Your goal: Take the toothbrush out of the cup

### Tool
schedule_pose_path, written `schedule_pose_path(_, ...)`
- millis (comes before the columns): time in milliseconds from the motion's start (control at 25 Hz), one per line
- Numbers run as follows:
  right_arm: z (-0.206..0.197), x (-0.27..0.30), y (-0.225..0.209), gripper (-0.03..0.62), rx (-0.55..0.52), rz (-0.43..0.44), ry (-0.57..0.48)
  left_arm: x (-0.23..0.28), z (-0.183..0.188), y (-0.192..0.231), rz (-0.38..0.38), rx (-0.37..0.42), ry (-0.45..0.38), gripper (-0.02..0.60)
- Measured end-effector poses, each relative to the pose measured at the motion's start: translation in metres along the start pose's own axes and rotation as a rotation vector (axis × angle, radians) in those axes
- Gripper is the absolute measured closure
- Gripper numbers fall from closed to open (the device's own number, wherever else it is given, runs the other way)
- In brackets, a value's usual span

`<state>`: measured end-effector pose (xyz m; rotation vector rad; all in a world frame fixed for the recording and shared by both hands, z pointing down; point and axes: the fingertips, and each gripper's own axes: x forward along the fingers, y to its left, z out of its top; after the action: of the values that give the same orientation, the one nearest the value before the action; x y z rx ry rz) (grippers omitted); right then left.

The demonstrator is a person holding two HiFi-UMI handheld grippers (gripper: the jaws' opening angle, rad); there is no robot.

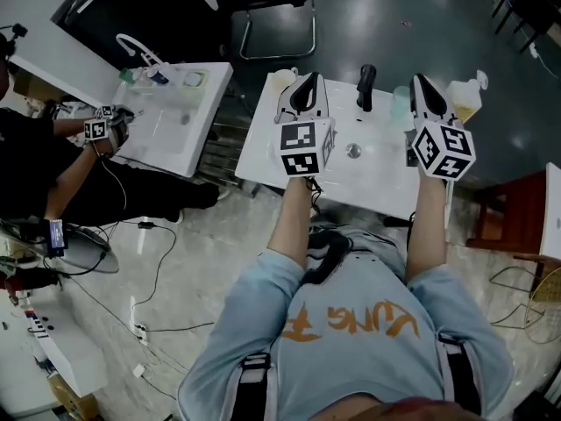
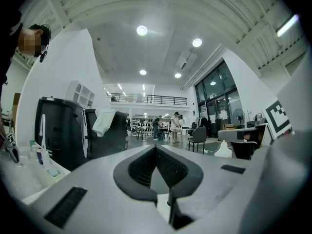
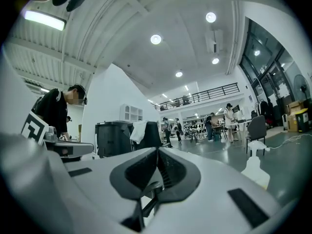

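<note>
I hold both grippers over a white washbasin top (image 1: 263, 152). My left gripper (image 1: 308, 79) points away from me, its jaws pressed together with nothing between them (image 2: 156, 148). My right gripper (image 1: 420, 81) is also shut and empty (image 3: 157, 150). A pale translucent cup (image 1: 401, 105) stands just left of the right gripper, beside the black tap (image 1: 365, 86). I cannot make out a toothbrush in any view. Both gripper views look level across the room, above the basin.
A soap dispenser bottle (image 1: 466, 100) stands at the basin's far right corner (image 3: 256, 168). The drain (image 1: 353, 151) lies between the grippers. To the left, another person's hand works with a gripper (image 1: 103, 130) at a second basin (image 1: 180, 143). A brown chair (image 1: 524, 213) stands on the right.
</note>
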<state>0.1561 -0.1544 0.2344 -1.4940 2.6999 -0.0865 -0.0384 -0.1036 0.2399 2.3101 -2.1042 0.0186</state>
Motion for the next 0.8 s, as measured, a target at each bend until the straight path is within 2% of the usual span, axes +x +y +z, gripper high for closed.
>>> schedule_pose_path(240, 0.002, 0.008, 0.021, 0.562, -0.022, 0.03, -0.02, -0.007, -0.008, 0.015, -0.001, -0.012, 0.008, 0.574)
schedule_pose_path(560, 0.002, 0.01, 0.025, 0.562, -0.074, 0.003, -0.01, -0.008, -0.013, 0.014, -0.029, -0.02, -0.009, 0.574)
schedule_pose_path(800, 0.002, 0.015, 0.025, 0.562, -0.11, -0.022, -0.006, -0.007, -0.001, 0.023, -0.02, -0.019, -0.077, 0.574)
